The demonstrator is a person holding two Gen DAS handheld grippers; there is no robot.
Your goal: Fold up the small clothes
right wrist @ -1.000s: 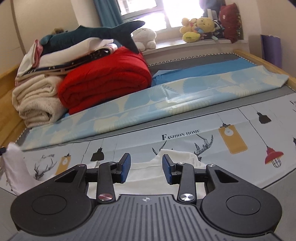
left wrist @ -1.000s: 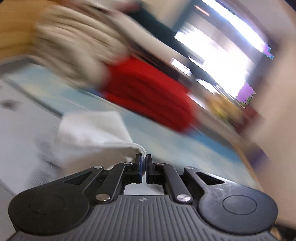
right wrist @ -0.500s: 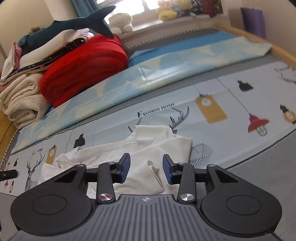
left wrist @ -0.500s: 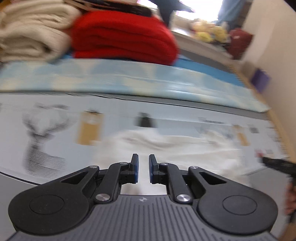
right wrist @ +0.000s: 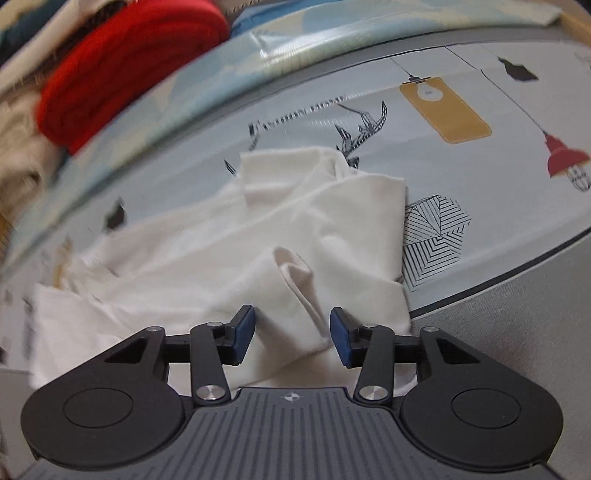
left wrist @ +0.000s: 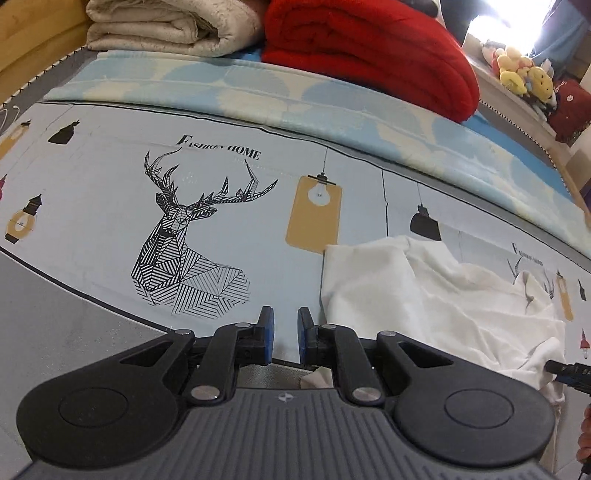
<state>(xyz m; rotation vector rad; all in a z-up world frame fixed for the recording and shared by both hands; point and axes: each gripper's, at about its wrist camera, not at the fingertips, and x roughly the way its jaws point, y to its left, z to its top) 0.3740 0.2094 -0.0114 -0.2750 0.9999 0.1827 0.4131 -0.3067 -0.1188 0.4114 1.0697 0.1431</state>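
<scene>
Garment (right wrist: 258, 236): white, crumpled on bed (left wrist: 110, 206), soft, light, limp. Left claw (left wrist: 282, 334) slightly parted, empty, just beside cloth edge. Right claw (right wrist: 291, 338) opening over raised fold, not pinching. Best hold: hem corners.

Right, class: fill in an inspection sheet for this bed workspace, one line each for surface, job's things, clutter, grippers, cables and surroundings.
Surface: printed bedsheet with deer heads, lamps and "Fashion Home" lettering; a light blue patterned cover lies along its far side.
Job's things: one white garment, crumpled and unfolded on the sheet.
Clutter: folded red blanket and folded cream blanket stacked at the far side.
Grippers: left gripper slightly open over bare sheet, beside the garment's edge, nothing between its jaws; right gripper opening, a raised fold of the garment between its jaws, pads not touching it.
Cables: nothing seen.
Surroundings: plush toys on a bright window ledge; wooden bed frame.
</scene>
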